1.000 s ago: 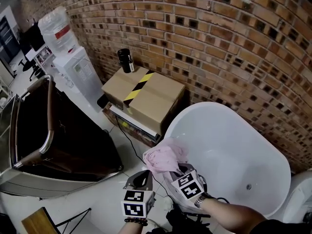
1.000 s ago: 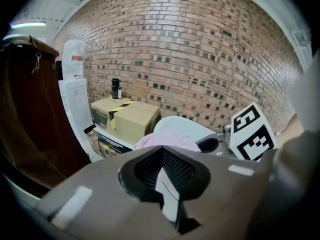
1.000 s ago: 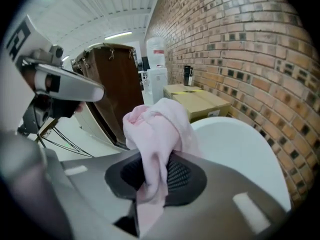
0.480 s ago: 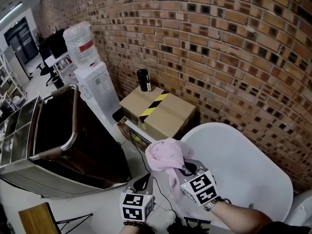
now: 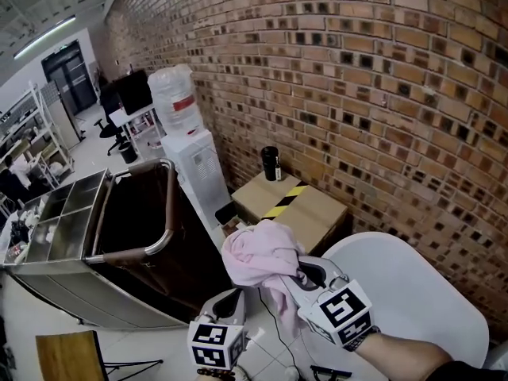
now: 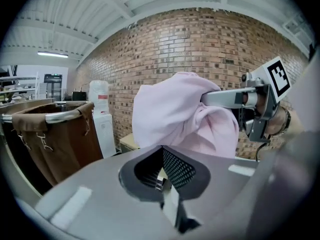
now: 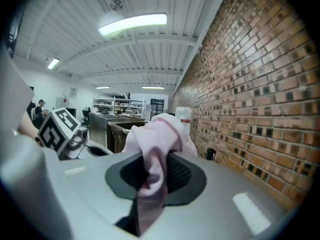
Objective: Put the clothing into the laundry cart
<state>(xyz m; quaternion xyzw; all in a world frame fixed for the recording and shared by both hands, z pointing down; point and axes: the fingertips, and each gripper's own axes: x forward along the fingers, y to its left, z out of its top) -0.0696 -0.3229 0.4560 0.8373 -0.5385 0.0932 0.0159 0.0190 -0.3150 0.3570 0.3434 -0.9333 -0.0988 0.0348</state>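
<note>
The right gripper [image 5: 305, 275] is clamped on the pale pink fabric garment [image 5: 258, 254]. In the right gripper view its jaws stand nearly together with a fold of cloth pinched between the pads, and the rest of the cloth bunches above and ahead of the tips. Compared with one second ago, the garment is no longer at the rim of the glossy white oval bathtub [image 5: 413, 292]. It is lifted clear and hangs in the air between the bathtub and the dark brown fabric laundry cart with a metal frame [image 5: 169, 205]. In the head view it shows in front of the brown cardboard box with yellow-and-black tape [image 5: 309, 213]. Over the same interval the head view swings left, so the laundry cart moves from the picture's left edge toward its middle, with its open top in full view. The left gripper [image 5: 230, 298] rides just beside the right gripper, lower and on the cart side. The left gripper view shows its jaws together with nothing between them; the garment is ahead of them and not touching. Judgement: pickup is complete and transfer is under way, but the garment is not yet over the cart opening. The remaining move calls for carrying the load across the gap and past the near rail before release. A trailing end hangs below the right gripper's jaws and could catch on that rail.
</note>
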